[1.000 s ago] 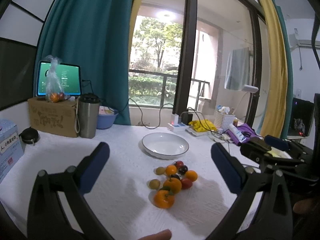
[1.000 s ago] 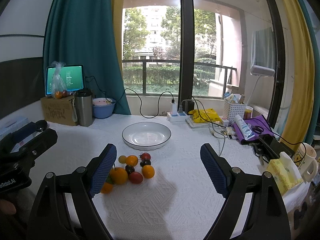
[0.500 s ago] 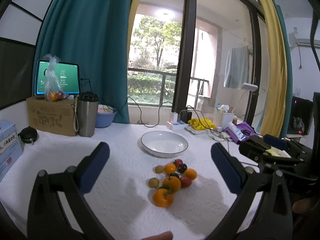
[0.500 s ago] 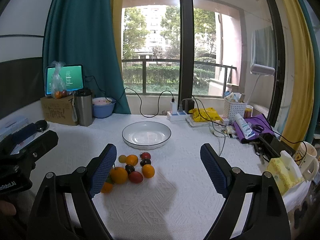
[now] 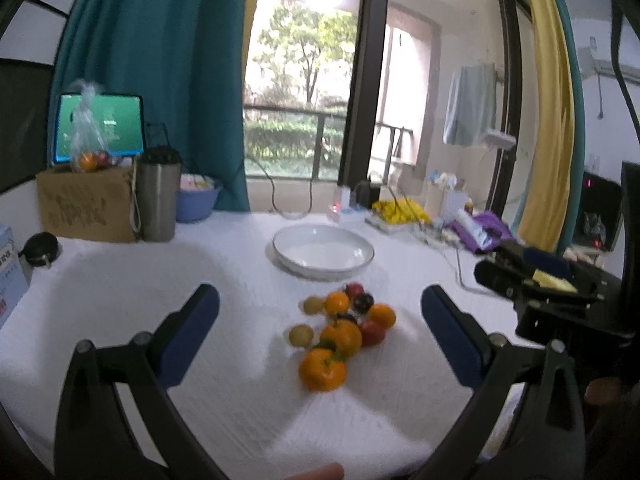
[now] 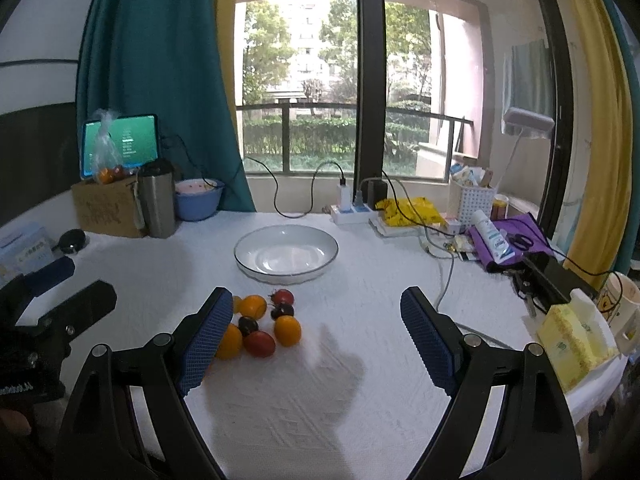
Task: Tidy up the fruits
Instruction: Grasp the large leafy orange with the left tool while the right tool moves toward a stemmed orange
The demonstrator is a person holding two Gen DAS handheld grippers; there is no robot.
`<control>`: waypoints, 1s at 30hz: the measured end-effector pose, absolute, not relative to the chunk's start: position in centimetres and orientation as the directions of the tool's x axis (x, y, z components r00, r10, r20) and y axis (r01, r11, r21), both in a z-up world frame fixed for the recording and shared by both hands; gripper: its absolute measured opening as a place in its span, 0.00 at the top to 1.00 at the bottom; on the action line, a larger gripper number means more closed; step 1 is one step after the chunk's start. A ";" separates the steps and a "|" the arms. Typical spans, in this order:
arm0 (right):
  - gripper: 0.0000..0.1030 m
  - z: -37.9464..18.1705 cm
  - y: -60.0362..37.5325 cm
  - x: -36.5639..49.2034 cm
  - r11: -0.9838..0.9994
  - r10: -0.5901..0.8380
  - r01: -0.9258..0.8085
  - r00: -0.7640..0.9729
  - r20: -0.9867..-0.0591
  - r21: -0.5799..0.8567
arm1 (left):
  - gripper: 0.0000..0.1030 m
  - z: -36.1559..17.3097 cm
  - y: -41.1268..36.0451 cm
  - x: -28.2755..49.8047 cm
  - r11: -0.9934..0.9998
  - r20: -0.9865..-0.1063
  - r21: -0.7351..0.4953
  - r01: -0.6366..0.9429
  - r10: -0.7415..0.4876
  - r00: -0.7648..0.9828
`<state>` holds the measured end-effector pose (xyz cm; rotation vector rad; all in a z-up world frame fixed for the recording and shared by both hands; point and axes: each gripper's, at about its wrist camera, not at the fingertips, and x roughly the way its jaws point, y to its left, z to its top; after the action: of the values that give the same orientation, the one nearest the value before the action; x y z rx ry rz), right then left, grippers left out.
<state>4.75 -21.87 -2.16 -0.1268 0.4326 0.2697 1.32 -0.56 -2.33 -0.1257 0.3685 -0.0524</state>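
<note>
**Both tongs spread wide above the bench; fruit loose in front of the plate**

1. Left tongs (image 5: 320, 316): the jaws stand wide apart and grip nothing. They hang over the near part of the bench (image 5: 120, 280), and the fruit cluster lies between and beyond the blue pads.

2. Right tongs (image 6: 316, 332): the jaws are likewise spread wide with nothing between them. The left pad (image 6: 208, 340) covers part of the fruit in the right wrist view. The other tool shows at the far left edge of that view.

3. Fruit cluster (image 5: 342, 330): a loose group of small round fruits rests on the white cloth, just near of the plate.
   - Largest orange fruit (image 5: 322, 369): nearest to the camera in the left wrist view, touching a second orange fruit (image 5: 341, 337) behind it.
   - Red fruit (image 6: 259, 343): on the near side of the group, beside an orange one (image 6: 287, 330).
   - Dark fruits (image 6: 248, 324): in the middle of the group.
   - Two yellowish-green fruits (image 5: 301, 335): on the left side.

4. Plate (image 6: 256, 270): a white dish with a dark rim, at the middle of the bench, holding nothing.

5. Far left of the bench: a steel tumbler (image 6: 156, 204), a cardboard box (image 6: 106, 210) and a blue bowl (image 6: 198, 204). Far right: a power strip (image 6: 352, 212) and a yellow bag (image 6: 408, 208).
</note>
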 end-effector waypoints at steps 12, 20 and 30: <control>0.15 -6.7 -22.6 8.7 0.956 0.242 -0.293 0.793 -0.559 -0.001 | 0.21 -8.8 -2.1 7.3 0.986 -0.598 -0.144 0.081 -0.152 0.787; 0.16 -8.3 -21.2 10.2 0.932 0.309 -0.360 0.721 -0.620 0.045 | 0.52 -11.2 -2.3 9.2 0.987 -0.686 -0.142 0.078 -0.155 0.711; 0.18 -8.7 -19.2 10.8 0.913 0.332 -0.407 0.681 -0.653 0.040 | 0.56 -10.1 0.2 8.7 0.979 -0.653 -0.192 0.075 -0.184 0.735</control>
<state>10.77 -19.16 -8.75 -0.1120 0.7094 0.4154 8.66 0.22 -10.14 -0.1565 0.7323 -0.1432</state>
